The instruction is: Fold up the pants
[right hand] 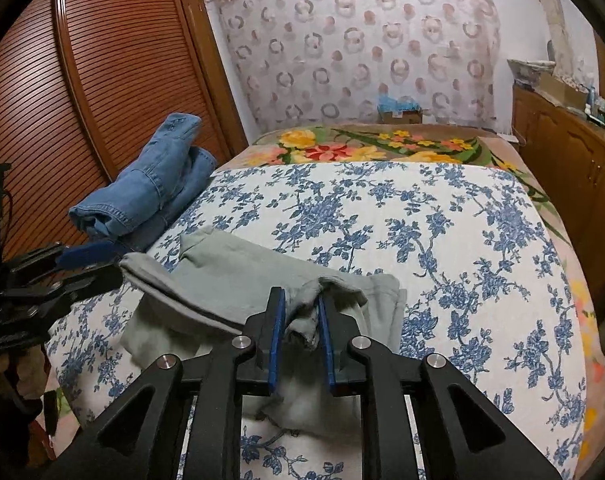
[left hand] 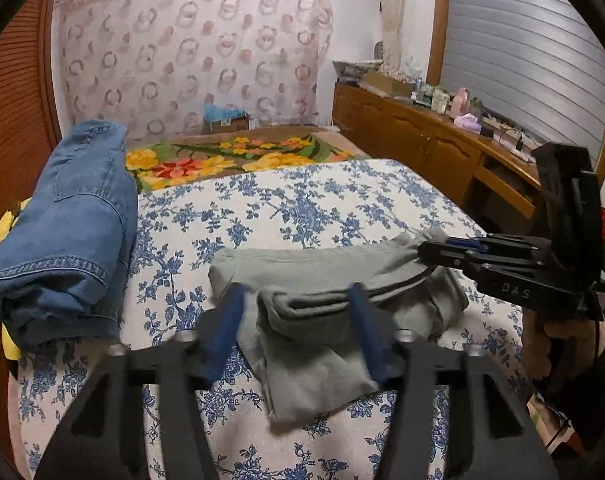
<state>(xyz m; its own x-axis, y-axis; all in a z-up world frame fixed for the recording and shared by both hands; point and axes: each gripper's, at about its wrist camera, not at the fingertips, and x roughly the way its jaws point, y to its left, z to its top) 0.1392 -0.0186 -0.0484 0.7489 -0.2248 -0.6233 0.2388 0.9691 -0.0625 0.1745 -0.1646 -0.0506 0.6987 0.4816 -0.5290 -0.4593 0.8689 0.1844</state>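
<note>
Inspector A: Location of the gray pants?

Inspector B: On the bed, lying on the blue-and-white floral bedspread, toward the near edge. They are bunched into several layers, with a dark stripe showing along one fold. In the left wrist view they fill the centre and run out toward 3 o'clock.

Inspector A: Left tool?

Inspector B: Its blue pads stand wide apart, open, with a folded edge of the pants between them. The view is blurred here, so I cannot tell whether either pad touches the cloth. In the right wrist view this tool sits at 9 o'clock, just beside the pants' left end.

Inspector A: Right tool?

Inspector B: Closed on a bunched ridge of the pants; cloth is pinched between both blue pads. From the left wrist view, the same tool enters from 3 o'clock with the fabric's corner lifted at its tip.

Inspector A: Other items?

Inspector B: Folded blue jeans lie at 9 o'clock on the bed's left edge, well apart from the pants. A flowered blanket lies beyond the bedspread at 12 o'clock. A wooden counter with clutter stands at 2 o'clock.
</note>
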